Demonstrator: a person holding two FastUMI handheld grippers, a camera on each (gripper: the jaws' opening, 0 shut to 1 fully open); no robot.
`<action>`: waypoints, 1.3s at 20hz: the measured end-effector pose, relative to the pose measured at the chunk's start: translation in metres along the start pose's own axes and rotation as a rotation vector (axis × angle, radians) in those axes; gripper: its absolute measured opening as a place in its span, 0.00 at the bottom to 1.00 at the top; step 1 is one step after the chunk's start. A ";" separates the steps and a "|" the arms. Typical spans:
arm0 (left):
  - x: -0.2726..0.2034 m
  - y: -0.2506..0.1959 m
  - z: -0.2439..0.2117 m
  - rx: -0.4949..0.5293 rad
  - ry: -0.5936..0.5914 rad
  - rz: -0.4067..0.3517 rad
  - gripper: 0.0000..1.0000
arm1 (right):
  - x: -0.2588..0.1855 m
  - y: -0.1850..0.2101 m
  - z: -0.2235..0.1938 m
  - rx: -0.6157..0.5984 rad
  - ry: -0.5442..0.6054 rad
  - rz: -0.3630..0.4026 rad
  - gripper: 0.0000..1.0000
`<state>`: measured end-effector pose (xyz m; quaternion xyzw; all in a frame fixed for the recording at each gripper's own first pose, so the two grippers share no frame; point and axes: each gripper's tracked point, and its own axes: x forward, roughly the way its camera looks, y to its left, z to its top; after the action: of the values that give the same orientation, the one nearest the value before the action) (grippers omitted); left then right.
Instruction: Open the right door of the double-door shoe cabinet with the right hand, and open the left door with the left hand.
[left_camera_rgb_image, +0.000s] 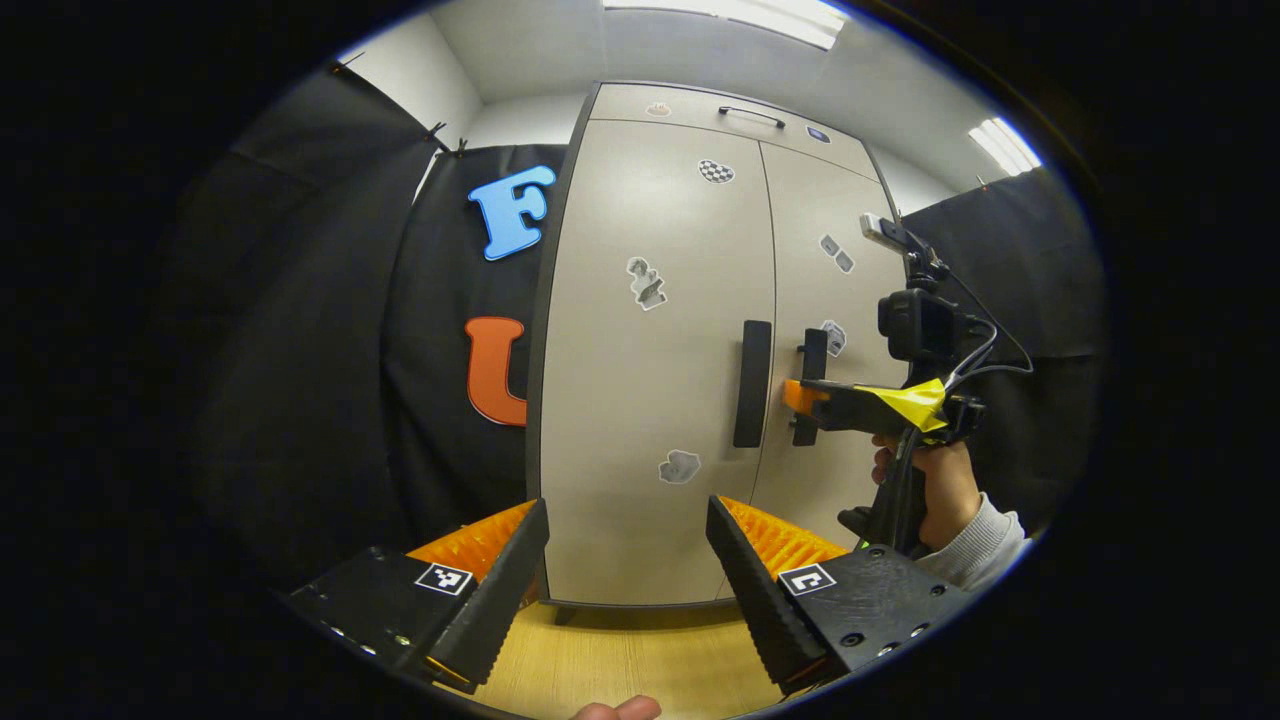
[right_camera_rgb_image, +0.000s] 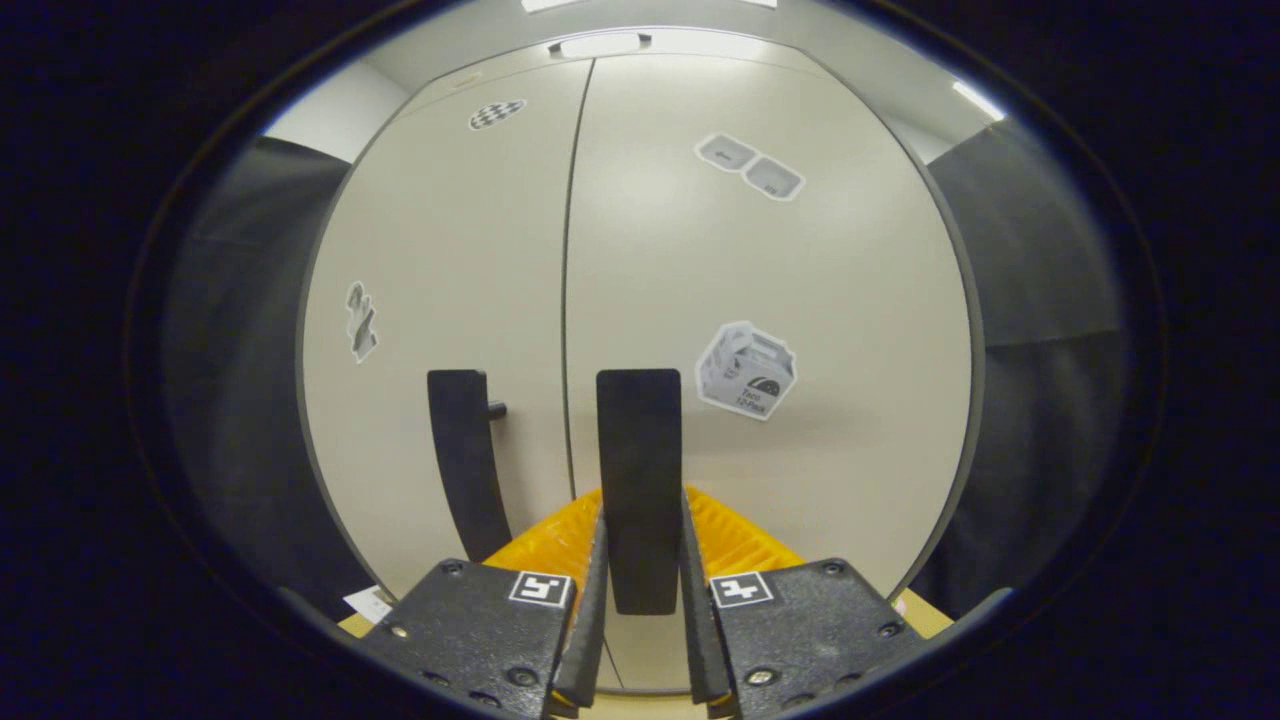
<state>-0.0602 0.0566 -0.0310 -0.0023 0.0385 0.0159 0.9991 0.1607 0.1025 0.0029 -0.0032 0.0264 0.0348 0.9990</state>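
The beige double-door shoe cabinet (left_camera_rgb_image: 640, 420) stands straight ahead with both doors shut flat. In the left gripper view my left gripper (left_camera_rgb_image: 628, 512) is open, well short of the left door, and the dark vertical left handle (left_camera_rgb_image: 752, 383) sits above and to the right of its fingers. A hand (left_camera_rgb_image: 935, 490) holds my right gripper (left_camera_rgb_image: 800, 397) at the right handle (left_camera_rgb_image: 812, 385). In the right gripper view the right handle (right_camera_rgb_image: 640, 480) runs upright between the fingers of my right gripper (right_camera_rgb_image: 642, 525), which press on both its sides. The left handle (right_camera_rgb_image: 465, 455) is just to its left.
A shallow drawer with a slim bar handle (left_camera_rgb_image: 750, 115) tops the cabinet. Black cloth walls (left_camera_rgb_image: 330, 380) close in on both sides. A light wooden floor (left_camera_rgb_image: 630, 660) lies below the cabinet. Stickers dot both doors. A fingertip (left_camera_rgb_image: 620, 710) pokes in at the bottom edge.
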 end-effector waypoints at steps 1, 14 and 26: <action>0.001 0.000 -0.001 -0.002 0.001 -0.002 0.95 | 0.000 0.000 0.001 -0.022 -0.005 0.000 0.36; 0.000 -0.002 0.004 -0.019 -0.017 0.001 0.95 | -0.035 -0.002 -0.002 0.001 0.010 0.101 0.09; -0.001 -0.024 0.004 -0.003 -0.022 0.012 0.95 | -0.139 -0.057 -0.004 -0.011 0.013 0.193 0.09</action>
<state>-0.0603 0.0331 -0.0269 -0.0034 0.0277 0.0219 0.9994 0.0257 0.0361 0.0062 -0.0061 0.0330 0.1308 0.9908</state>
